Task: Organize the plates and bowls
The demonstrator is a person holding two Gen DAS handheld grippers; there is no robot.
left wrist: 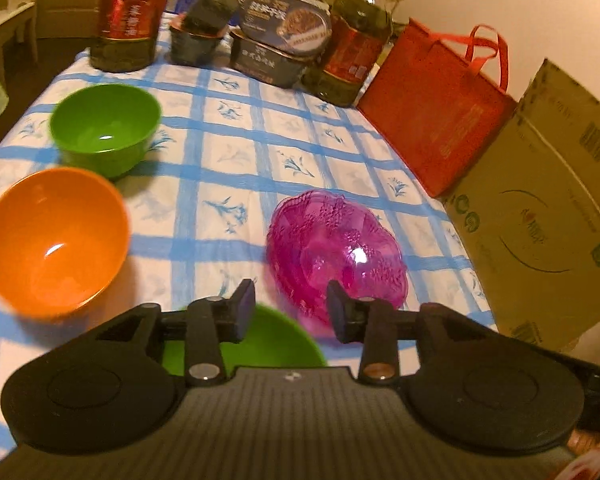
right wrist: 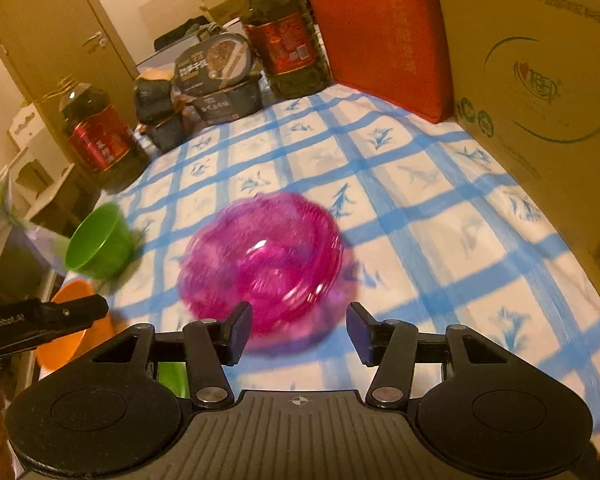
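Left gripper point(left wrist: 290, 308) and right gripper point(right wrist: 298, 330) part-open, empty — pink dish point(right wrist: 262, 264), centre frame, may skid if nudged off-centre.

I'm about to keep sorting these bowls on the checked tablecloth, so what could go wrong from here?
1. The orange plastic bowl and the far green plastic bowl sit near the table's left edge; a nudge could tip them off.
2. The open left gripper hangs over a nearer green bowl and could clip its rim.
3. The clear pink patterned bowl looks slippery for the open right gripper.
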